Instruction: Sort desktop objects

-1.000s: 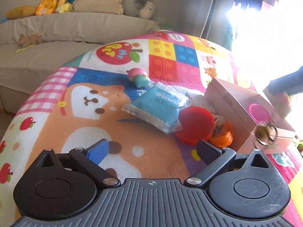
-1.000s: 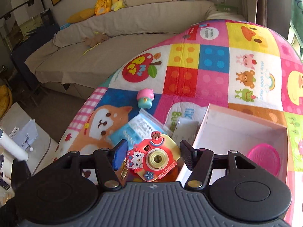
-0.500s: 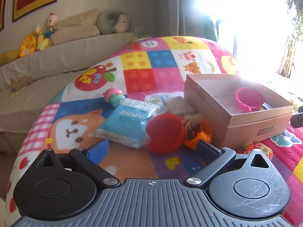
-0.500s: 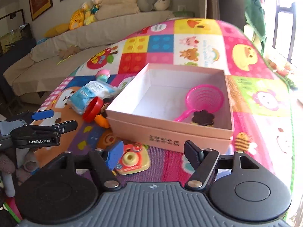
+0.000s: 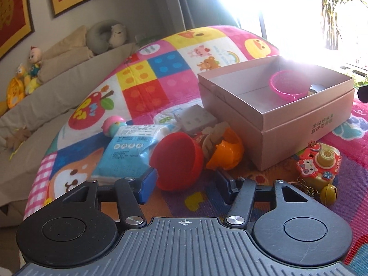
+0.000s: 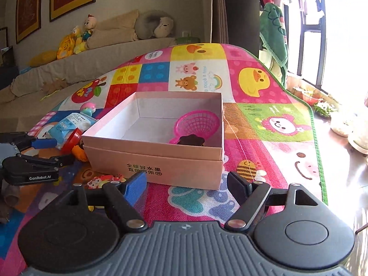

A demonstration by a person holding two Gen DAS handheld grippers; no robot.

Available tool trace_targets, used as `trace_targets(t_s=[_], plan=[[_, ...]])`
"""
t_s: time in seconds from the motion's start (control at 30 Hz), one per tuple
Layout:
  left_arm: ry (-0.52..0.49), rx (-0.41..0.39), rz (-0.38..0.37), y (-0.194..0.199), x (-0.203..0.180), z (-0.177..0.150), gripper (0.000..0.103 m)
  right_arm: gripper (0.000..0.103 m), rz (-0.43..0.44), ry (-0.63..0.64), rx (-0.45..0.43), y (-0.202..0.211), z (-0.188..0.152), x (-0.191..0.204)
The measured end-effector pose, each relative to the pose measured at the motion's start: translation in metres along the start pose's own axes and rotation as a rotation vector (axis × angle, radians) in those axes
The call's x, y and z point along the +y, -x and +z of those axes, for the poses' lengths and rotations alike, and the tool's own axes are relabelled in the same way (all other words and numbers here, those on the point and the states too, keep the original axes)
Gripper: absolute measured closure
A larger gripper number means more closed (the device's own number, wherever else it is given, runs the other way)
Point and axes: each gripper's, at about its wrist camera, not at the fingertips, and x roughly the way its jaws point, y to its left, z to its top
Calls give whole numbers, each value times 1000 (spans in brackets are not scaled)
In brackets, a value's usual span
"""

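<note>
A pink cardboard box (image 5: 296,124) (image 6: 161,163) stands on the play mat and holds a pink strainer (image 6: 197,122) and a dark flower-shaped piece (image 6: 191,140). Left of the box lie a red bowl (image 5: 177,158), an orange toy (image 5: 227,151), a blue packet (image 5: 128,151), a grey card (image 5: 195,119) and a mushroom toy (image 5: 112,125). A red toy camera (image 5: 318,165) lies in front of the box. My left gripper (image 5: 186,186) is open just before the red bowl. My right gripper (image 6: 186,184) is open and empty in front of the box.
The colourful mat (image 6: 264,124) covers the surface; its right edge (image 6: 318,151) drops to the floor by a window. A beige sofa (image 6: 69,69) with plush toys stands behind. The left gripper (image 6: 30,158) shows at the left of the right wrist view.
The right gripper let go of the toy camera, which now lies on the mat, and drew back in front of the box. The left gripper moved closer to the red bowl.
</note>
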Motion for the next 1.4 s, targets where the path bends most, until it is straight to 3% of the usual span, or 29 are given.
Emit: trace_targets(t_s=[0.03, 0.1, 0.17, 0.33, 0.43, 0.5, 0.63, 0.7, 0.8, 0.93, 1.23, 1.4], plan=[[-5, 5, -2, -3, 0, 1, 50, 20, -7, -35, -25, -1, 4, -4], [-21, 19, -20, -8, -2, 2, 67, 15, -15, -88, -57, -7, 13, -10], [-40, 23, -56, -9, -4, 2, 72, 15, -25, -144, -59, -20, 24, -16], [-47, 40, -203, 7, -4, -4, 71, 15, 35, -206, 16, -62, 44, -13], [-18, 55, -285, 24, 1, -12, 68, 9, 11, -177, 22, -77, 51, 1], [-3, 55, -294, 35, 5, -17, 58, 8, 48, -170, 31, -85, 55, 7], [41, 20, -232, 54, 17, -19, 41, 8, 106, -144, 43, -94, 61, 24], [36, -16, -148, 62, 21, -19, 23, 9, 98, -118, 24, -90, 60, 31], [25, -38, -37, 63, 28, -18, 10, 9, 86, -67, -18, -69, 54, 35], [77, 3, 40, 46, 43, -19, 8, 3, 98, 1, -19, -36, 33, 36], [252, 151, 4, 1, 69, -23, 7, 0, 132, 54, 157, -13, -28, 40], [285, 156, -22, 0, 66, -23, 12, 0, 160, 45, 218, -19, -39, 43]])
